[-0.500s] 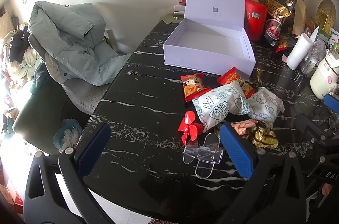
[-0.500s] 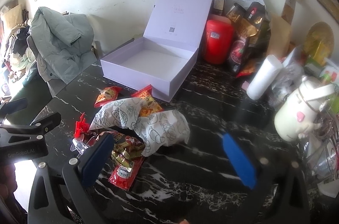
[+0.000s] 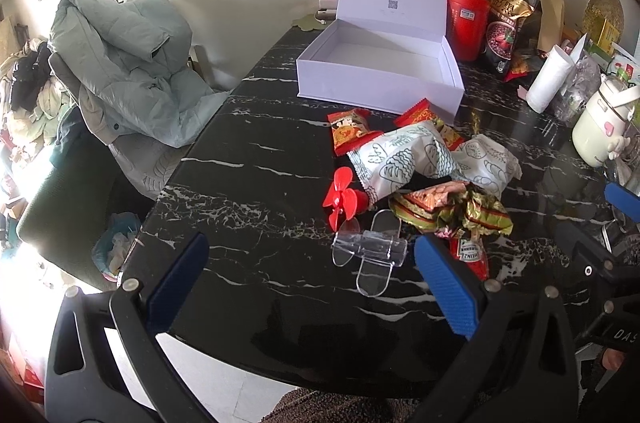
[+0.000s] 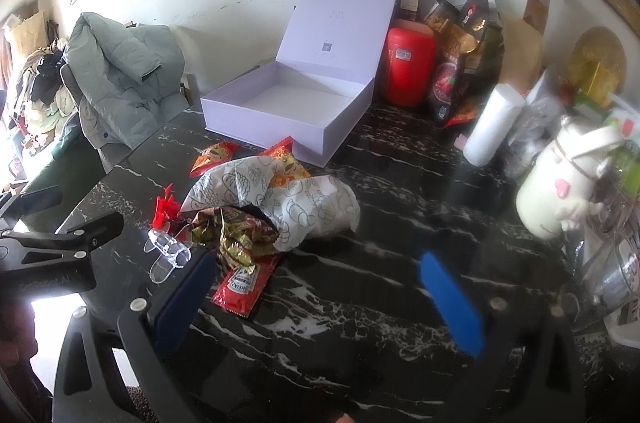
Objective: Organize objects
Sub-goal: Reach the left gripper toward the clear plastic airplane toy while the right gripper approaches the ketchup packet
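Observation:
An open lilac box (image 3: 384, 71) (image 4: 288, 111) stands empty at the back of the black marble table (image 3: 248, 191). In front of it lies a heap of snacks: white patterned bags (image 3: 404, 159) (image 4: 304, 203), red snack packets (image 3: 348, 133), crumpled gold wrappers (image 3: 460, 211), a ketchup sachet (image 4: 242, 283), a red toy fan (image 3: 342, 199) and a clear plastic stand (image 3: 370, 249) (image 4: 166, 249). My left gripper (image 3: 312, 287) hovers open over the near table edge, just short of the clear stand. My right gripper (image 4: 316, 303) is open above bare table, right of the heap.
A grey-green jacket (image 3: 124, 63) is draped over a chair at the left. Along the back right stand a red canister (image 3: 466, 23), food bags (image 3: 512, 19), jars, a white paper roll (image 3: 548, 79) and a cream kettle (image 4: 560, 191). The floor lies past the table's left edge.
Both grippers have shifted slightly; the heap and box sit a little differently in each view. Nothing on the table has moved and both stay open.

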